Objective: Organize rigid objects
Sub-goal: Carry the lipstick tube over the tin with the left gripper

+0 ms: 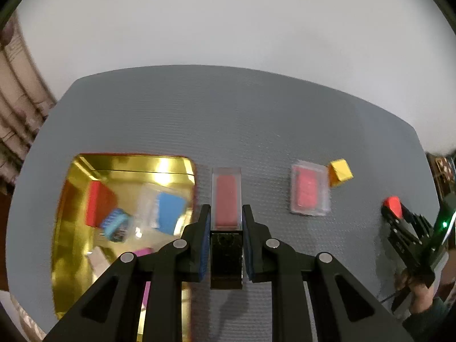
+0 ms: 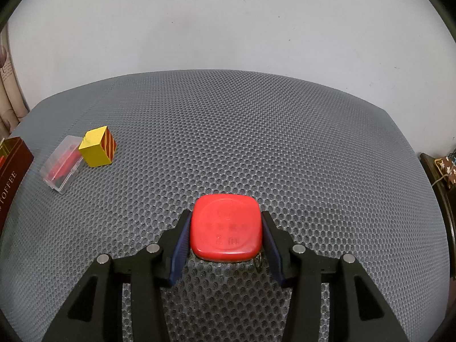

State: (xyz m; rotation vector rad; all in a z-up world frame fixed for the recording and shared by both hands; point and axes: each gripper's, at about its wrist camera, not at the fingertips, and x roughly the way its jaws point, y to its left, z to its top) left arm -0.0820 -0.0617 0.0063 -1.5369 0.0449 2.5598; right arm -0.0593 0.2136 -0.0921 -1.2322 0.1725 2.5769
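Left wrist view: the left gripper (image 1: 226,222) is seen closed on a narrow clear case (image 1: 226,196) with a red insert and a black lower end; both blue pads (image 1: 205,228) are pressed against its sides at centre frame. No writing can be read on the case. At lower left a gold-lined tin (image 1: 71,228) is seen on the grey mat (image 1: 228,119), holding a red block (image 1: 98,202), a blue item in a clear case (image 1: 168,211), a light-blue band (image 1: 115,225) and a pink piece (image 1: 144,252); the contents are blurred and no labels are legible. At right of centre a second clear case with red insert (image 1: 309,189) is seen lying flat, touching a yellow cube (image 1: 339,171) at its upper right corner. At the far right edge the right gripper (image 1: 394,209) is seen with a red object in its fingers, held by a hand (image 1: 419,296).

Right wrist view: the right gripper (image 2: 226,230) is seen closed on a rounded red square object (image 2: 226,230), its pads touching both sides at lower centre. Embossed marks are noted on the red face but cannot be read. A small metal ring (image 2: 258,262) is seen at its lower right corner. At the left, the yellow cube (image 2: 97,146), striped red on one face, is seen touching the clear case (image 2: 62,166). At the left edge the dark red outer wall of the tin (image 2: 12,168) is seen, printed "TOFFEE".
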